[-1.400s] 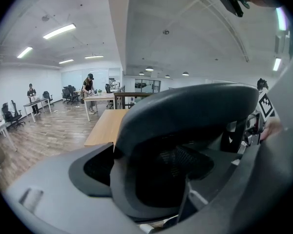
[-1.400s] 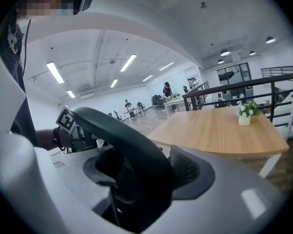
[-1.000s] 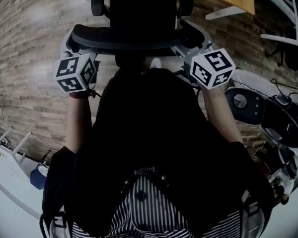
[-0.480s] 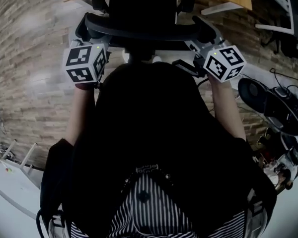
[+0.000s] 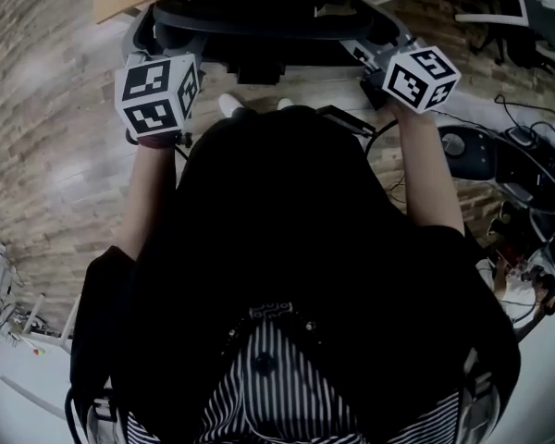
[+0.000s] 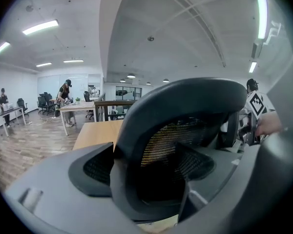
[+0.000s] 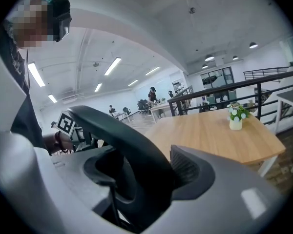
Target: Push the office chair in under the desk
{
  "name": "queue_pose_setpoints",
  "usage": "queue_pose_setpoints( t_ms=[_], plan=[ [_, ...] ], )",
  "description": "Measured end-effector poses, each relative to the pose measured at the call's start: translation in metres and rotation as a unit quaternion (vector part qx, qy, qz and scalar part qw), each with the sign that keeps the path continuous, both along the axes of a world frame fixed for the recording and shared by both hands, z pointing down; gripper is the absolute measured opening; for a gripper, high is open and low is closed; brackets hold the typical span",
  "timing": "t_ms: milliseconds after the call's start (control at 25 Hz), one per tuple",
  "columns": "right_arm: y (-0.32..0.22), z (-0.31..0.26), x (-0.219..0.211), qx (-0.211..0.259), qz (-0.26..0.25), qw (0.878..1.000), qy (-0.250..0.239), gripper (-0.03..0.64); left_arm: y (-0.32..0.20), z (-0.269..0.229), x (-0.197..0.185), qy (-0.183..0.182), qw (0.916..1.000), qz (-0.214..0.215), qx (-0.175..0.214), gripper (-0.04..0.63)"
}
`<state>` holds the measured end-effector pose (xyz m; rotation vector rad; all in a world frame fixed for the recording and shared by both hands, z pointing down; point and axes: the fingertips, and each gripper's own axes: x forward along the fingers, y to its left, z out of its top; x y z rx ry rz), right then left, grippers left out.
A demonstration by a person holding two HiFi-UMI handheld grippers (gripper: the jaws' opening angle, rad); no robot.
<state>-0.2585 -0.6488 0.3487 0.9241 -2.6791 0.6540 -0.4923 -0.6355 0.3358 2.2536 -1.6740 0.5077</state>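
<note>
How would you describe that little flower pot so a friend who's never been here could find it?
In the right gripper view, start at the big wooden desk beyond the office chair. Toward the desk's right side stands the flower pot: small and white, with white blooms and green leaves. It is the only thing seen standing on that desk top.

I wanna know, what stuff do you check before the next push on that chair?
1. Left gripper clamped on the office chair backrest: ok.
2. Right gripper clamped on it too: ok.
3. Backrest faces the wooden desk: ok.
4. Flower pot upright on the desk: ok.
5. Wheels free underneath: cannot tell, hidden.
</note>
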Motion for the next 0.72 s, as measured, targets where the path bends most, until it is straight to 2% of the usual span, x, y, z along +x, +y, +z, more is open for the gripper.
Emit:
queue_pose_setpoints(
  t_ms=[160,400,720],
  plan=[
    [-0.014,-0.003,0.003,0.009,0.011,1.000,-0.007,0.302,-0.011,0.001,0.000,-0.011,0.9997,0.022,0.007,0.382],
    [-0.045,-0.011,-0.009,0.023,0.019,1.000,-0.008,0.302,-0.035,-0.003,-0.011,-0.014,0.9995,0.027,0.007,0.373],
    [-0.068,0.000,0.006,0.019,0.001,1.000,-0.006,0.302,-0.056,0.010,0.005,-0.014,0.9998,-0.003,0.010,0.373]
  ],
)
